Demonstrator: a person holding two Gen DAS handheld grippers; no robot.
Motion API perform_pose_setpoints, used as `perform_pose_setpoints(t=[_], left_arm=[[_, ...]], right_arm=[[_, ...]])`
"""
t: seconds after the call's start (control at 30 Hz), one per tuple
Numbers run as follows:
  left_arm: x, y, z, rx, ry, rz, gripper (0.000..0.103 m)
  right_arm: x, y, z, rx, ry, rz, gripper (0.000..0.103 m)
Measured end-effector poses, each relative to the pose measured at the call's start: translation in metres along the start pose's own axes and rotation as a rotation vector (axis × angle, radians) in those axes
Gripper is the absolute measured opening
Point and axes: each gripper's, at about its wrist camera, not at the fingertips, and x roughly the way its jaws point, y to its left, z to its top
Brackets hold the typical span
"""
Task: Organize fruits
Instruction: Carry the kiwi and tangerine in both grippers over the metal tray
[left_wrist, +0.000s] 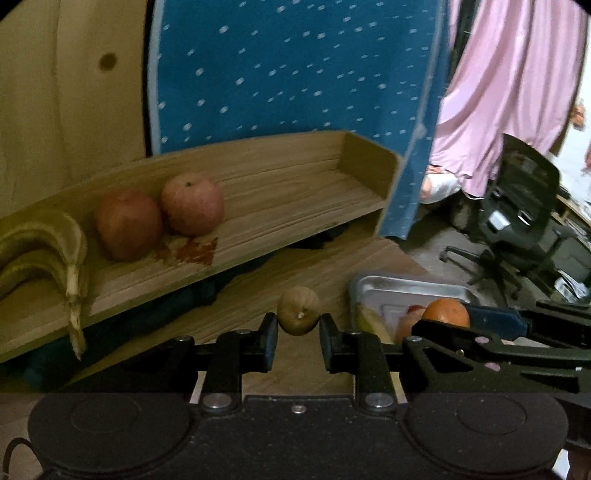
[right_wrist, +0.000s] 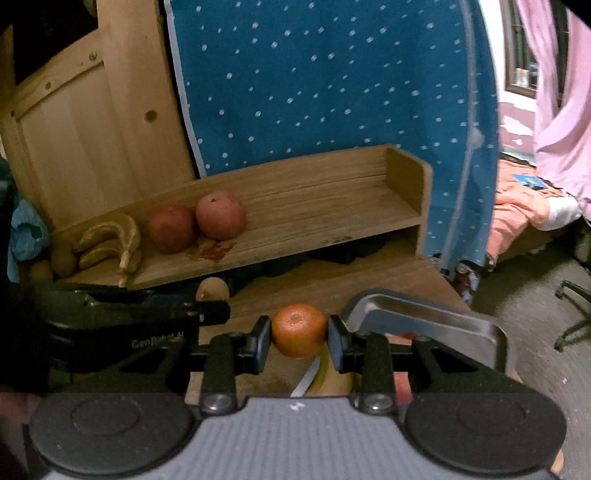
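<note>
Brown kiwis (right_wrist: 62, 260) beside bananas (right_wrist: 110, 240) appear only in right view.

Dim, warm indoor light is seen in both views. Straight lines are bowed by fisheye distortion, corners are vignetted black, and soft motion blur is spread throughout.

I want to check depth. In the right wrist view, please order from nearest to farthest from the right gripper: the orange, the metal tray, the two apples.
1. orange, between the right gripper fingers.
2. metal tray, just right.
3. two apples, back on the wooden shelf.
</note>
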Motion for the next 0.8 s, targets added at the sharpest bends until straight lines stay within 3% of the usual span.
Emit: perform_pose_setpoints(t=[0.37, 0.8], left_arm=[[-0.029, -0.025, -0.009, 0.107, -0.006, -0.112, 0.026], [-0.03, -0.054, -0.014, 0.207, 0.015, -0.183, 0.026]], right_arm=[[-0.058, 0.004, -0.026, 0.07, -0.056, -0.12, 0.036], [-0.083, -0.01, -0.049, 0.142, -0.083, -0.223, 0.036]])
